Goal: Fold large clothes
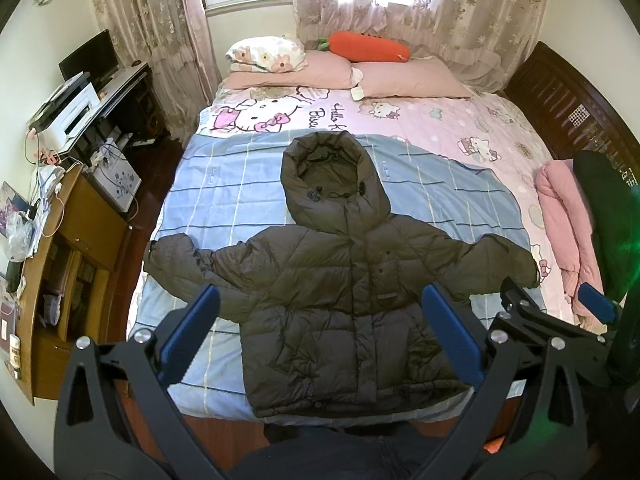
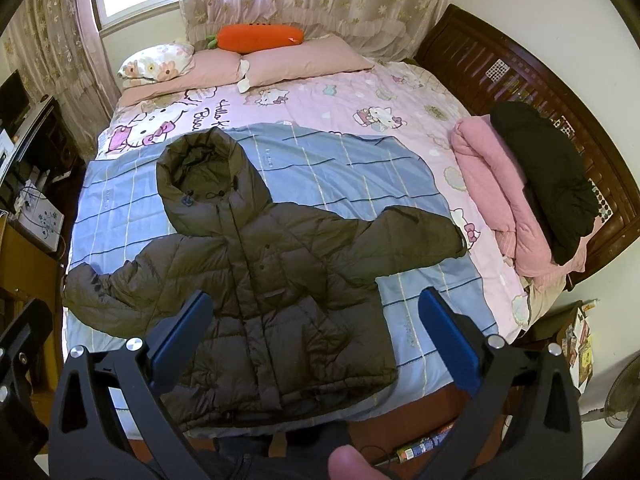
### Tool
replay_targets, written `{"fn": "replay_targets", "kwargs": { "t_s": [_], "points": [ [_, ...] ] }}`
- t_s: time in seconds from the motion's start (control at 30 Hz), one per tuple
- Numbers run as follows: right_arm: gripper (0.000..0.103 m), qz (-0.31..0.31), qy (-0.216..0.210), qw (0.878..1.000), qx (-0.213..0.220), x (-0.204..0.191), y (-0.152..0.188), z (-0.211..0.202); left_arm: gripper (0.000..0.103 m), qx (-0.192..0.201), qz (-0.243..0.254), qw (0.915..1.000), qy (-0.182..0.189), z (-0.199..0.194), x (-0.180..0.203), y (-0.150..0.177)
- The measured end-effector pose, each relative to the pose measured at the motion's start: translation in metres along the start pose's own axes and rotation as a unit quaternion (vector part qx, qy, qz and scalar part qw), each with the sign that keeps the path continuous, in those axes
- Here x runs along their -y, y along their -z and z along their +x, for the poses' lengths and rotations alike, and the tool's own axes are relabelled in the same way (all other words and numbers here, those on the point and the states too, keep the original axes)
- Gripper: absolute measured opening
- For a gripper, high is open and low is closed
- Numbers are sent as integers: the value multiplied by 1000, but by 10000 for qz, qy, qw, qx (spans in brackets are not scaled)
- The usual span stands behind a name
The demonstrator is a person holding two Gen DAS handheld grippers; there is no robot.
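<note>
Both looking from the foot of the bed (image 1: 460,128) toward the pillows, raised above it; left view offset leftward, right view rightward, sharing the jacket (image 1: 340,280).

a home bedroom: a wide bed (image 1: 460,128) with cartoon-cat sheets, pink pillows (image 1: 412,80) and a carrot plush (image 1: 368,46), lace curtains (image 1: 460,0) over a bright window, a cluttered desk with a printer (image 1: 76,110) beside it.

Dark hooded jacket (image 1: 340,280) lies spread flat mid-frame on a bed (image 1: 440,128) (sleeves out); left gripper (image 1: 320,336) gapes wide below.
</note>
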State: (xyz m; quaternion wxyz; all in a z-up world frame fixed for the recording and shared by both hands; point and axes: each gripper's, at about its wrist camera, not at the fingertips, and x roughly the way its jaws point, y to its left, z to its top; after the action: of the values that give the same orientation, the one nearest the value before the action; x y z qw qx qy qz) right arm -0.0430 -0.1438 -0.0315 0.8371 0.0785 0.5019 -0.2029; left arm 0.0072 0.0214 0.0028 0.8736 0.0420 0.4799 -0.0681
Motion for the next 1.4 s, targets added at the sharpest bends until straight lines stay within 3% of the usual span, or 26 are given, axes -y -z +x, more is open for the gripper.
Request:
{"fn": "replay_targets", "kwargs": {
  "t_s": [1.27, 1.33, 1.4],
  "points": [
    [102, 3, 12, 10000, -33, -3, -1, 2, 101, -69, -19, 10000, 35, 4, -6, 9],
    [102, 37, -54, 9998, -186, -1, 1, 9, 101, -130, -22, 9999, 57, 8, -6, 13],
    [102, 210, -567, 9947, -835, 3, 10, 36, 101, -225, -83, 9996, 115, 15, -9, 16]
  ]
}}
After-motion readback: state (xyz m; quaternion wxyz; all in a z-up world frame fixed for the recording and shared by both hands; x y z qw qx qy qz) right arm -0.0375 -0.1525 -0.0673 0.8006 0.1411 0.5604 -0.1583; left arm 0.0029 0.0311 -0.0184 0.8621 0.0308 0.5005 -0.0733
